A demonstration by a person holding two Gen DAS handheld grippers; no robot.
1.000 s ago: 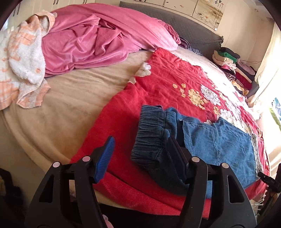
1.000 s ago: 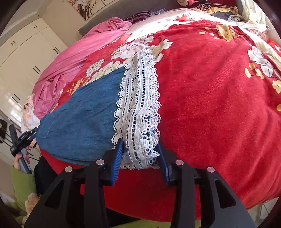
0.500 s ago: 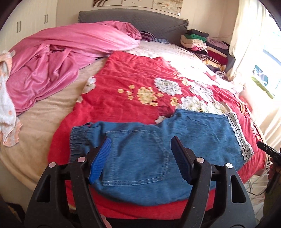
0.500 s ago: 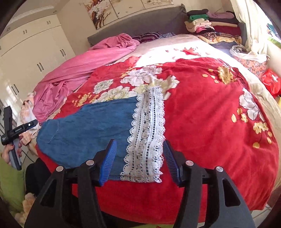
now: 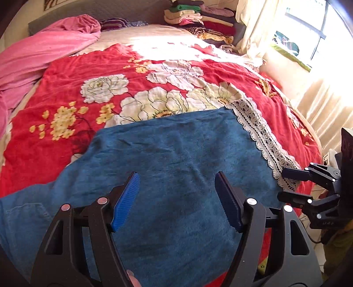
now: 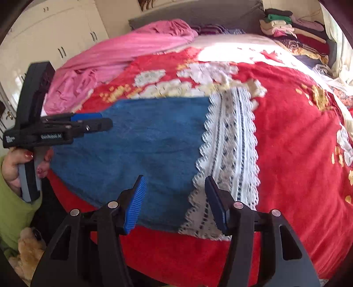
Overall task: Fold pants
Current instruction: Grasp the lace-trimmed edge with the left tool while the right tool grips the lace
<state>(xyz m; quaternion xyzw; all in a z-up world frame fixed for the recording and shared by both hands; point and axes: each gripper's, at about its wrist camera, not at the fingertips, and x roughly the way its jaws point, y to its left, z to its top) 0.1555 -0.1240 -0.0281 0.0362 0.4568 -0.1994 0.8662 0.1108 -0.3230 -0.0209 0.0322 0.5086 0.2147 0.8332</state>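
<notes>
Blue denim pants [image 5: 176, 150] with a white lace hem [image 5: 262, 136] lie flat on a red floral blanket [image 5: 66, 92]. My left gripper [image 5: 176, 176] hovers open over the middle of the pants, with nothing between its blue pads. My right gripper [image 6: 175, 180] stands open above the near edge of the pants [image 6: 143, 136], its right finger over the lace hem [image 6: 231, 143]. Neither one touches the cloth. The left gripper [image 6: 106, 121] shows at the left of the right wrist view. The right gripper [image 5: 283, 183] shows at the right edge of the left wrist view.
A crumpled pink blanket [image 6: 132, 50] lies at the far left of the bed. Folded clothes [image 5: 198, 15] are stacked by the headboard. A window with curtains [image 5: 308, 55] is on the right and white wardrobes [image 6: 55, 33] on the left. A person's hand [image 6: 13, 163] holds the left tool.
My left gripper swept right from the waistband end to the middle of the pants. My right gripper let go of the lace hem, opened and drew back a little.
</notes>
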